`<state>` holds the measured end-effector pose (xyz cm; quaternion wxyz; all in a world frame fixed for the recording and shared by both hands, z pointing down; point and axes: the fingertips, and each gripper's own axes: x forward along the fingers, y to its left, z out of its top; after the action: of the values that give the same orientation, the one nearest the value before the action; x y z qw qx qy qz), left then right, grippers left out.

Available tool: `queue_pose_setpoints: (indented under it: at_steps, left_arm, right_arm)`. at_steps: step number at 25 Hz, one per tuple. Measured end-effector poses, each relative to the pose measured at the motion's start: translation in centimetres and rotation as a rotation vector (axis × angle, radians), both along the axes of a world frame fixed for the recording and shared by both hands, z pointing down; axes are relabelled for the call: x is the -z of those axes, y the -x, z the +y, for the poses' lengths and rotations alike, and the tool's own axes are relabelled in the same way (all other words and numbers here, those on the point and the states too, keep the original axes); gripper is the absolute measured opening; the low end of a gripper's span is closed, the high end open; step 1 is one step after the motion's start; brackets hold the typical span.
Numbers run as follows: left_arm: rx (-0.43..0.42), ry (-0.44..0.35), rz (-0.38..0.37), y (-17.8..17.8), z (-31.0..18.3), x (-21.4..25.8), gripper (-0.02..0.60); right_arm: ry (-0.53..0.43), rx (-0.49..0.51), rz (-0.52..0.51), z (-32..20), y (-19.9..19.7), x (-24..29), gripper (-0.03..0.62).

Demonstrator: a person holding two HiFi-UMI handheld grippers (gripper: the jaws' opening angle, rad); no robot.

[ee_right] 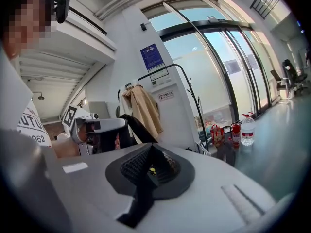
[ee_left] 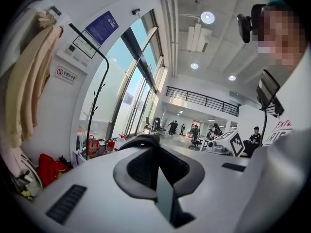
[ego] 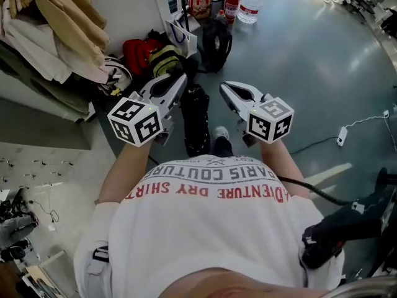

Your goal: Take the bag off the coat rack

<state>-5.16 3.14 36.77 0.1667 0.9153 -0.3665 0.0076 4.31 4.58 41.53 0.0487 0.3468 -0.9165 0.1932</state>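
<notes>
In the head view a black bag hangs between my two grippers, in front of the person's legs. My left gripper is shut on its strap. That strap arches over the closed jaws in the left gripper view. My right gripper is beside the bag, its jaws shut with nothing seen between them. The right gripper view shows the strap dropping from the left gripper. The black coat rack pole stands by the window, some way off.
Coats hang at the left, including a beige one. On the floor ahead lie a red bag, a black backpack, a white tote, a fire extinguisher and a water bottle. A cable and plug lie on the right.
</notes>
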Motion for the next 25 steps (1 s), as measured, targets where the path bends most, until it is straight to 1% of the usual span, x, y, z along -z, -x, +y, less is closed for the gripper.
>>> queue_pose_setpoints:
  at_steps: [3,6,13,19,25]
  left_arm:
    - [0.026,0.003,0.006,2.3,3.4,0.6,0.021]
    - [0.038,0.003,0.004,4.1,6.6,1.1,0.021]
    - [0.085,-0.021,0.027,8.2,12.9,3.1,0.021]
    - [0.116,-0.039,0.032,10.9,15.4,4.1,0.021]
    - [0.129,-0.066,0.049,11.1,15.8,5.4,0.021]
  right_arm:
    - [-0.032,0.000,0.014,4.0,1.8,1.7,0.002]
    - [-0.065,0.002,0.016,7.0,2.8,3.6,0.002]
    - [-0.094,0.060,0.001,11.0,6.0,5.6,0.002]
    - [-0.116,0.096,0.012,13.3,8.7,6.1,0.002]
    - [-0.137,0.110,0.027,14.1,8.5,7.0,0.000]
